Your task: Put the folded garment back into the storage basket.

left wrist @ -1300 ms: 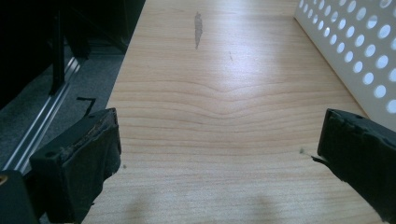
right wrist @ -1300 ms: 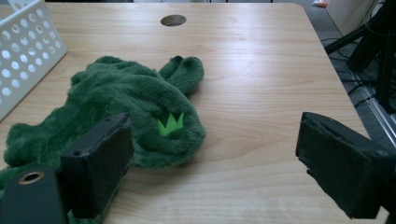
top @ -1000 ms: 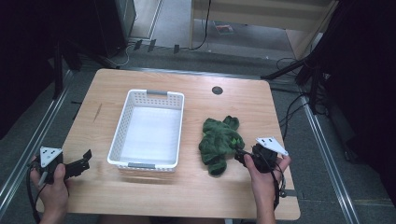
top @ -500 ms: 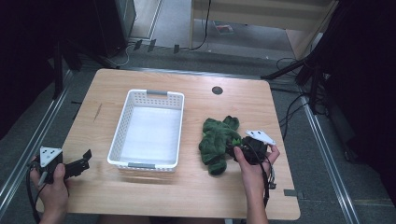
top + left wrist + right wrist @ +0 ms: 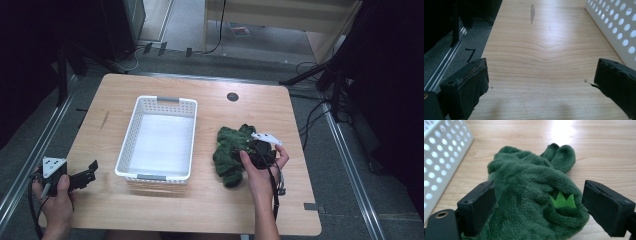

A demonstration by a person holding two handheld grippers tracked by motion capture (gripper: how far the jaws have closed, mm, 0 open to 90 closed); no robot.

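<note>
Green plush toy (image 5: 230, 150) lies right of centre in the high view, beside the white basket (image 5: 131, 137) on the wooden table (image 5: 200, 210). The right gripper (image 5: 537, 205) straddles the toy, jaws spread, one grazing the fur. At lower left, the left gripper (image 5: 85, 172) rests with jaws released over bare wood.

Black two-jaw tongs (image 5: 82, 176), worn padded jaws, grey three-cornered top plates, trailing black cables, bare forearms.
</note>
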